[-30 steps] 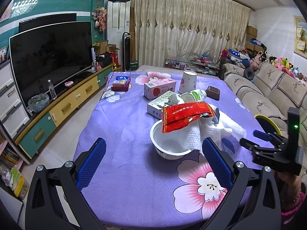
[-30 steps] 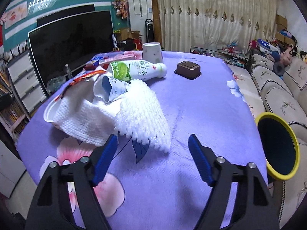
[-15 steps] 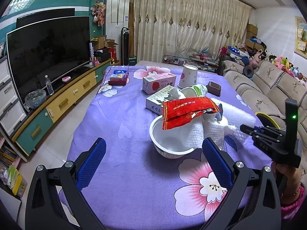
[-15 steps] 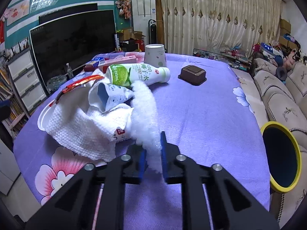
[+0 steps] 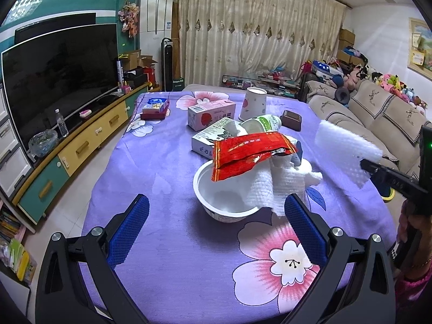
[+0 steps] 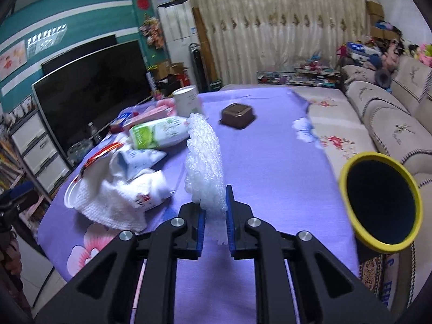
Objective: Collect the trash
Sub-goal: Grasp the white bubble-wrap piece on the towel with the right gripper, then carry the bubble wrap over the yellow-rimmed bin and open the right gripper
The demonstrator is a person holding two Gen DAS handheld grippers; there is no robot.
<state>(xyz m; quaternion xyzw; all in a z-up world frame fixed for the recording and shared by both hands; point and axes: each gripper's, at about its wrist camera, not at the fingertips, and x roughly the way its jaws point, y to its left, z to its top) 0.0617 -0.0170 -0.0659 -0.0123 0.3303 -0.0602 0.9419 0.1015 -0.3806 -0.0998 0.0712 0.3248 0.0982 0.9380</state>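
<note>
My right gripper point(image 6: 214, 216) is shut on a white foam net sheet point(image 6: 203, 162), lifted off the purple flowered tablecloth point(image 6: 270, 178); the sheet point(image 5: 343, 148) also shows at the right of the left wrist view. My left gripper point(image 5: 216, 226) is open, nothing between its blue pads, just short of a white bowl point(image 5: 216, 199). A red wrapper point(image 5: 248, 154) and a white cloth point(image 5: 272, 186) lie over the bowl. A yellow-rimmed bin point(image 6: 378, 202) stands off the table's right edge. A green-labelled bottle point(image 6: 159, 135) lies behind the pile.
Two cartons point(image 5: 210, 113), a paper cup point(image 5: 252, 104), a brown box point(image 5: 291, 116) and a small red-and-blue box point(image 5: 155, 106) sit farther back. A sofa point(image 5: 378, 113) runs along the right, a television cabinet point(image 5: 67, 145) along the left.
The right gripper closed on the foam net sheet, then lifted it off the cloth and swung toward the bin. The left gripper stayed open and nearly still.
</note>
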